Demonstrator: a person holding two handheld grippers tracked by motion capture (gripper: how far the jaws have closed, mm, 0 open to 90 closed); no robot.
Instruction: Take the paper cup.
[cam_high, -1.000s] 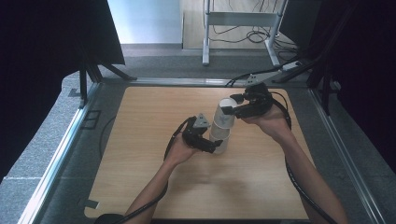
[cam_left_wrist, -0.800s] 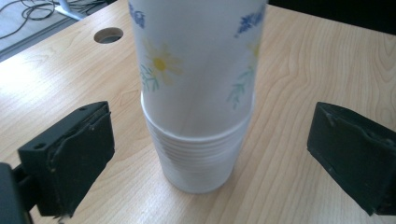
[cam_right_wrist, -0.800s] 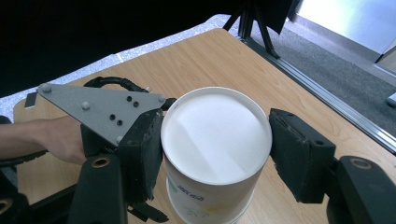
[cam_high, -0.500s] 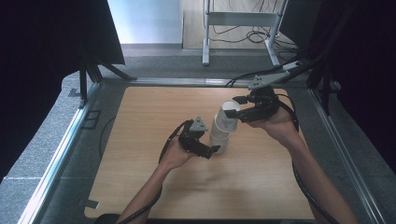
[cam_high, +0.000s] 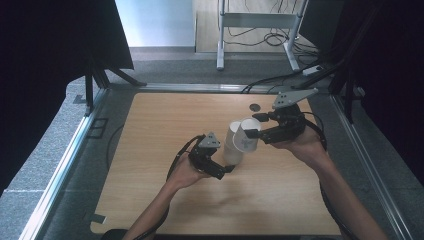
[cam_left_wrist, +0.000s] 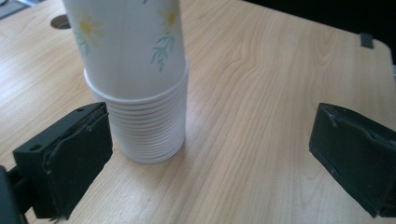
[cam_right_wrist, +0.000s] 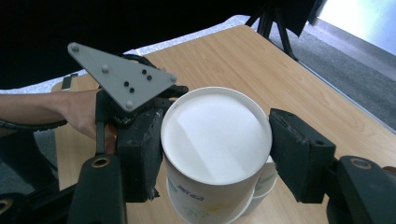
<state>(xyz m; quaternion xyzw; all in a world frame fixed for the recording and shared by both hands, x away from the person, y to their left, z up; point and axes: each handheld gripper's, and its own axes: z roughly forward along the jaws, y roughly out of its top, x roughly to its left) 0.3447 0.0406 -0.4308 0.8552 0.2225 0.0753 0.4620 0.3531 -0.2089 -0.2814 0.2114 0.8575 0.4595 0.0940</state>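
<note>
Paper cup (cam_right_wrist: 215, 140): white, smooth, tapered, inverted; flat round base facing up, printed lettering and a green sprig low on its wall. Clamped between the two black jaws of the right gripper (cam_right_wrist: 215, 154), tilted, partly lifted off the stack beneath it, near the table centre.

Cup stack (cam_left_wrist: 140, 126): inverted white paper cups nested together, rolled rims forming a ribbed band at the bottom; yellow flower and green leaf print on the outer wall. Stands rim-down on the table, at centre in the high view (cam_high: 233, 147). Contents not visible.

Left gripper (cam_left_wrist: 210, 154): jaws spread wide, blocky, matte black with worn pads; one jaw just beside the stack's rims, the other well apart from it. Holds nothing. Grey three-cornered plate on top in the high view (cam_high: 224, 169).

Right gripper, high view (cam_high: 255, 134): black body, grey plate, trailing cable.

Table (cam_high: 165, 130): pale wood-grain board, rounded corners, metal rail along the sides. Small dark round spot (cam_high: 255, 106) at the far side.

Room: grey carpet, black curtains left and right, metal frame legs (cam_high: 220, 35) and cables at the far end.
</note>
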